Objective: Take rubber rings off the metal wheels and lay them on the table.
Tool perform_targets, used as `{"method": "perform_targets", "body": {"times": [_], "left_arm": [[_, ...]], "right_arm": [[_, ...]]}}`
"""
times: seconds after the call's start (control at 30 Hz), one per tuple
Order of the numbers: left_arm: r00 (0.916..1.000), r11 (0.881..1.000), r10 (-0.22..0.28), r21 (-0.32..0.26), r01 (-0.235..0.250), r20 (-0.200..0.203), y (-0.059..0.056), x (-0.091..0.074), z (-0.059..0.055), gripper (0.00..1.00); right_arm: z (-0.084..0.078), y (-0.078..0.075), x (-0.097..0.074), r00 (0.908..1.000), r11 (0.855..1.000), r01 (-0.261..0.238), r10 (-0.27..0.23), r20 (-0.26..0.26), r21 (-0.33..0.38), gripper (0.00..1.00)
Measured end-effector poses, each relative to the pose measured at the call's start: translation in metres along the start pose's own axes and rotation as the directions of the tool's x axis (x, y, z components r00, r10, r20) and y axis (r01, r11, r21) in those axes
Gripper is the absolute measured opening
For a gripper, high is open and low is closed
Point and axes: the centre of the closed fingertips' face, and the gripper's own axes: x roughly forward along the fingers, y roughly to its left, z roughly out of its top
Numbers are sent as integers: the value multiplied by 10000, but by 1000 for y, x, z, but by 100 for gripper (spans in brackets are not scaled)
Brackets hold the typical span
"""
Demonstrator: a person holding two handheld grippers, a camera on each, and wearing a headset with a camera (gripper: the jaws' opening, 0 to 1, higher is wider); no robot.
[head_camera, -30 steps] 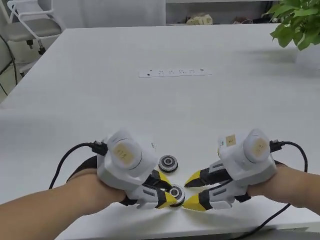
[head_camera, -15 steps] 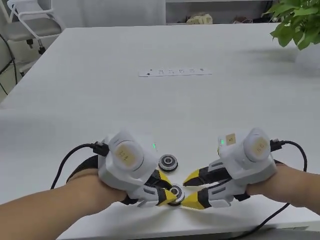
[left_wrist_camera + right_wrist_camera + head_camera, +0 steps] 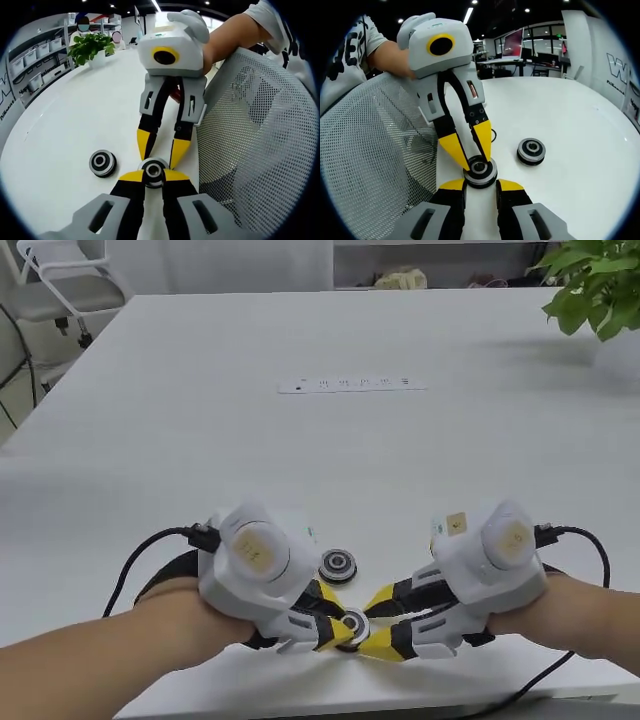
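Observation: both grippers are meeting tip to tip over one metal wheel (image 3: 350, 623) on the table (image 3: 400, 460), close to the edge nearest the person.

The left gripper (image 3: 153, 176) is pinching this held wheel, with a yellow tip pressing against each side. The right gripper (image 3: 481, 184) is facing it head-on with its jaws partly spread and straddling the same wheel. I cannot tell whether they are gripping it yet. The black rubber ring (image 3: 480, 183) is sitting fully seated around the held wheel, directly between the two sets of tips.

A second wheel (image 3: 337, 565) is lying flat just beyond the left gripper's jaws, touching neither gripper, and is also wearing its ring.

Assessment: the ring removal is only beginning. To do it well, the left gripper should be holding the metal body steady while the right catches the rubber alone at the rim nearest its tips. Lifting one edge and rolling it over looks sounder than pulling straight. Biting metal as well as rubber would likely be stalling the peel, and a slip here could be sending the wheel off the edge behind the grippers
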Motion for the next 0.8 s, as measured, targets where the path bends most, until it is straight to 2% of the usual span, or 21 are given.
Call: {"method": "perform_targets", "body": {"times": [0.2, 0.4, 0.8], "left_arm": [[10000, 10000, 19, 24, -19, 12, 0, 0, 0, 7], [10000, 10000, 33, 0, -33, 25, -1, 1, 0, 7], [10000, 10000, 53, 31, -53, 8, -1, 1, 1, 7]], "right_arm": [[-1, 0, -1, 10000, 9999, -31, 31, 3, 136, 19], [-5, -1, -4, 10000, 9996, 3, 0, -84, 296, 12], [-6, -1, -5, 9999, 9992, 14, -8, -147, 390, 8]]}}
